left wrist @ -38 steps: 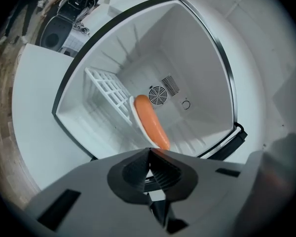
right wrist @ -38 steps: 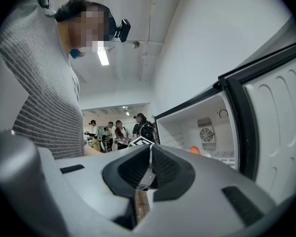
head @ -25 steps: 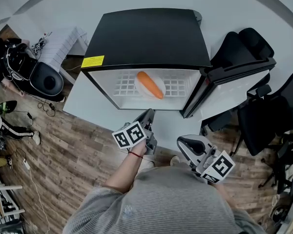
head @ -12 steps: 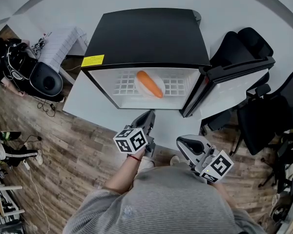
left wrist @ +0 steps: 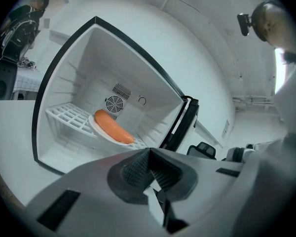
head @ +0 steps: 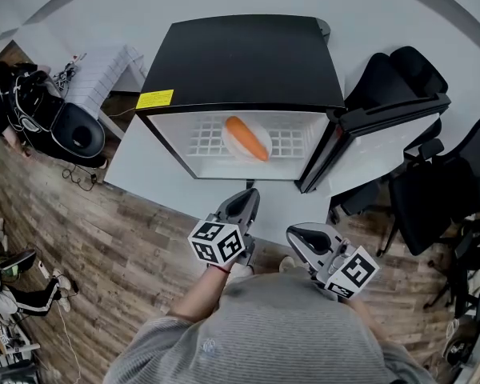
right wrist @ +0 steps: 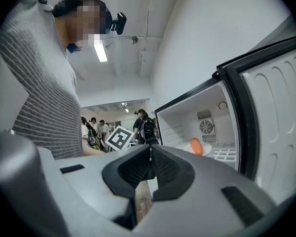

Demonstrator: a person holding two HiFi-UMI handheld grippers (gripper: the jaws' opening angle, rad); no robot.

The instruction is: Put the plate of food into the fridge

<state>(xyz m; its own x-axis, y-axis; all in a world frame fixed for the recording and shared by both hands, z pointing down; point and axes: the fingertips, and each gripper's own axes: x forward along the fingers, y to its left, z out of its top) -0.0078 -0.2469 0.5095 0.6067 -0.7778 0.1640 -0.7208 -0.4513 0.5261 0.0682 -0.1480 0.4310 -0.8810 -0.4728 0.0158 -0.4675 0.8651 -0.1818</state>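
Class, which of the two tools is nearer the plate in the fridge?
The left tool: its tip lies closer to the plate in the fridge; the right tool sits further back, nearer the person.

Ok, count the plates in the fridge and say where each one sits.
1: the white plate, holding orange food, sits on the wire shelf inside the open fridge. Space beneath the shelf is partly hidden.

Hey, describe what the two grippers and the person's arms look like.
Both the left gripper and right gripper are pale grey moulded shells with dark ribbed pads. Each carries a white cube printed with black square markers. The person wears a grey striped sweater.
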